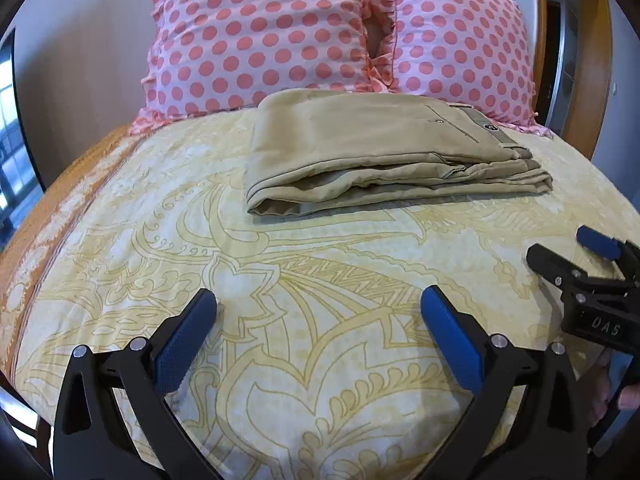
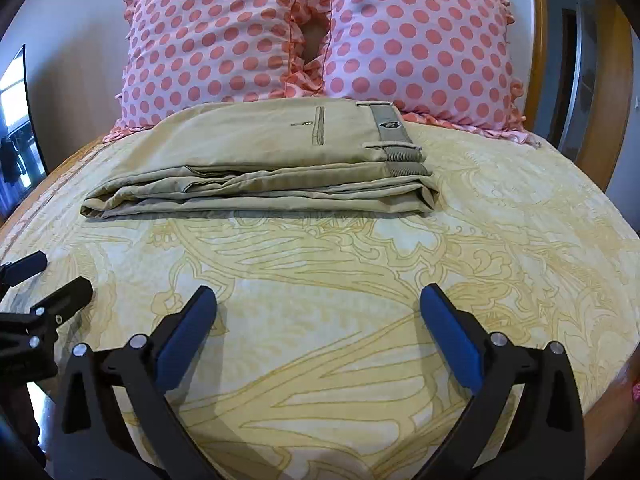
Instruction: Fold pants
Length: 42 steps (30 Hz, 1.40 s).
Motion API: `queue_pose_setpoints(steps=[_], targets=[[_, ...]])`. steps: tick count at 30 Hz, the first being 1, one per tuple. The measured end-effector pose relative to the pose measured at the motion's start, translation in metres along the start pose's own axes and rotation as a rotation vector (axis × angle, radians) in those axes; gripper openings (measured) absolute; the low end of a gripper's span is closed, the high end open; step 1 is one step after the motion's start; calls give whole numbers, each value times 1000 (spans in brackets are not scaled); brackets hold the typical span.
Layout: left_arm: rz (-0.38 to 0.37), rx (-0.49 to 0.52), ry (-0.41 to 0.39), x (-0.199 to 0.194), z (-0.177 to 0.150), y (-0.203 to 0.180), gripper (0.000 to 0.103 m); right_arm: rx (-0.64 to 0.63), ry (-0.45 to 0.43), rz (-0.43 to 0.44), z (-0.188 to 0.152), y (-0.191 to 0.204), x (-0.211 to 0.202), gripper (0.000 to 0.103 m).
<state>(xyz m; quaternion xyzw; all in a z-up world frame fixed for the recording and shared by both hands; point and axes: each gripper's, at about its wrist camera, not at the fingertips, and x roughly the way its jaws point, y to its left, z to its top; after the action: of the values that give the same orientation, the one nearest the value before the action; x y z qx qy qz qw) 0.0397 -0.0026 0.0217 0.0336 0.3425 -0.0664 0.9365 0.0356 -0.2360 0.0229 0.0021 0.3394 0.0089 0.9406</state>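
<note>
Khaki pants [image 1: 384, 152] lie folded in a flat stack on the yellow patterned bed cover [image 1: 280, 280], waistband to the right, just in front of the pillows. They also show in the right wrist view [image 2: 260, 168]. My left gripper [image 1: 320, 304] is open and empty, hovering over the cover well short of the pants. My right gripper [image 2: 320, 304] is open and empty too, also short of the pants. The right gripper shows at the right edge of the left wrist view [image 1: 560, 252], and the left gripper at the left edge of the right wrist view [image 2: 52, 280].
Two pink pillows with coral dots [image 1: 256, 32] [image 2: 420, 44] stand behind the pants against a wooden headboard [image 2: 538, 32]. A window [image 2: 14, 120] is at the far left. The bed's edge curves away on both sides.
</note>
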Motion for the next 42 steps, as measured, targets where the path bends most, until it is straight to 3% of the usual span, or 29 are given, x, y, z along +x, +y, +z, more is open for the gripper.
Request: queue_pose_setpoints(steps=[42], targets=[[16, -14, -22, 0, -1, -2, 102, -4, -8, -2, 2, 2, 0, 101]])
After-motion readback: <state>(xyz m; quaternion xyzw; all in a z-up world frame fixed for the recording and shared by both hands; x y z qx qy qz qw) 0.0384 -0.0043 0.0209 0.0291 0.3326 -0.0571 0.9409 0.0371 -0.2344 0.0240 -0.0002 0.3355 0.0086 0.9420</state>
